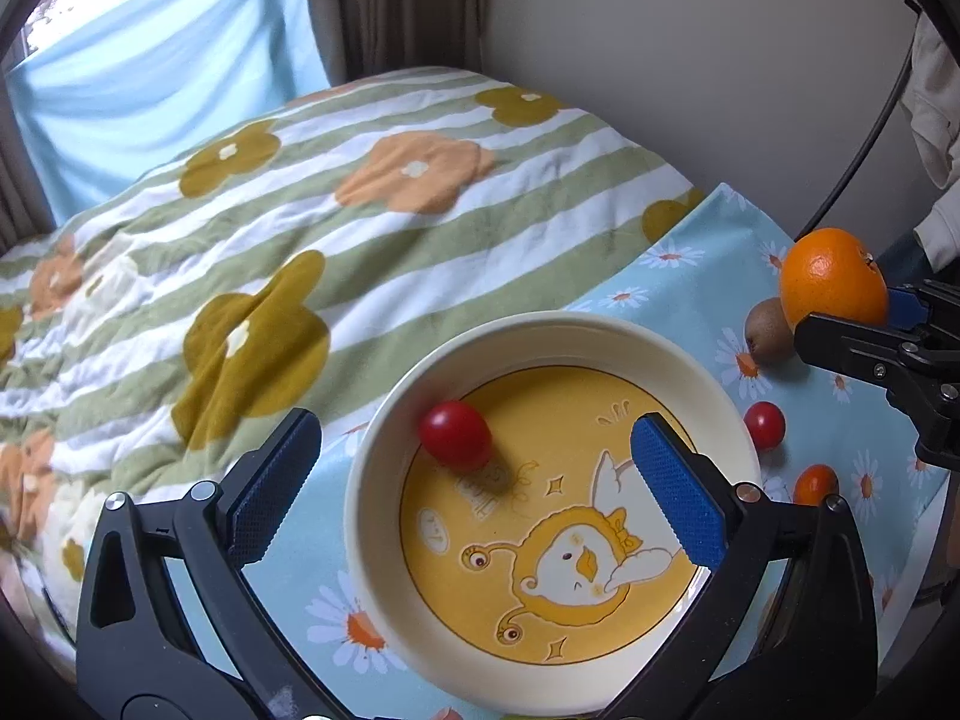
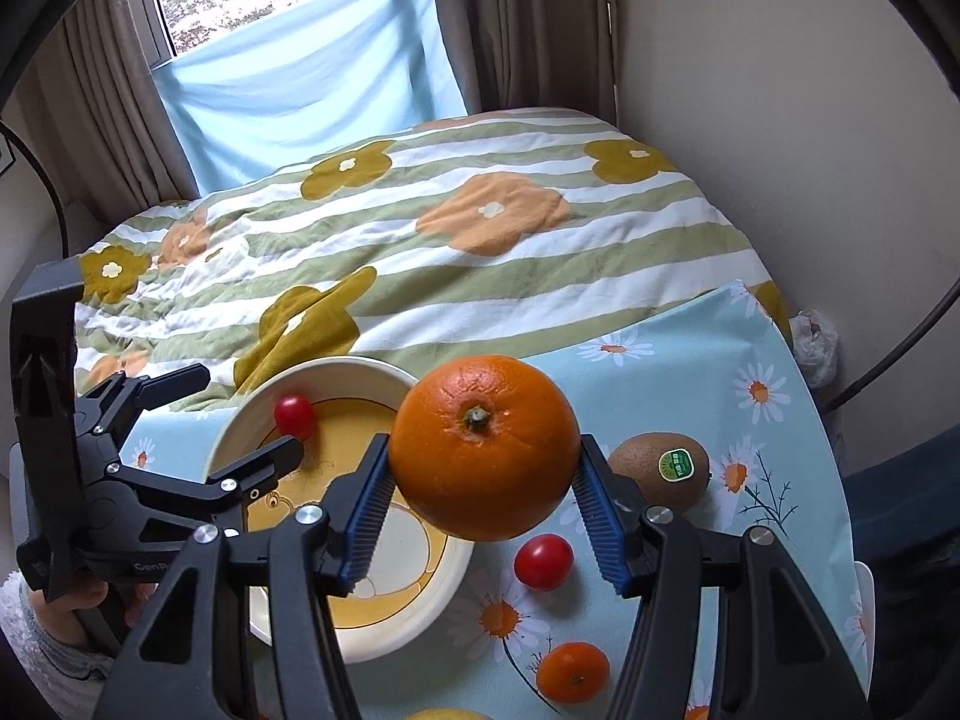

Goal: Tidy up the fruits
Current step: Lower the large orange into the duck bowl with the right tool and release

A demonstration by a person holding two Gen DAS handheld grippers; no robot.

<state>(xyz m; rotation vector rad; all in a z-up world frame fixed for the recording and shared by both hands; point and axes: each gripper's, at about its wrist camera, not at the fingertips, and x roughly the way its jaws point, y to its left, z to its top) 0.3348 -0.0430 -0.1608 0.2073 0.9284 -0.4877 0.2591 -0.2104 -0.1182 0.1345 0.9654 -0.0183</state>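
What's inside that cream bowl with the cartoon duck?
One red cherry tomato lies in the bowl, near its far-left wall, beside the duck drawing. The near rim is cut off behind the left gripper, so that strip stays unseen.

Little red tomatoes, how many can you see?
2. One red tomato lies inside the bowl. The other red tomato sits on the flowery cloth beside the bowl, below the big orange. More could hide behind things.

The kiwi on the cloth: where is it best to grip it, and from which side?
Grip the kiwi across its short middle, coming from above. It lies on its side, long axis across the right wrist view, and the sticker faces up. The orange crowds its left end.
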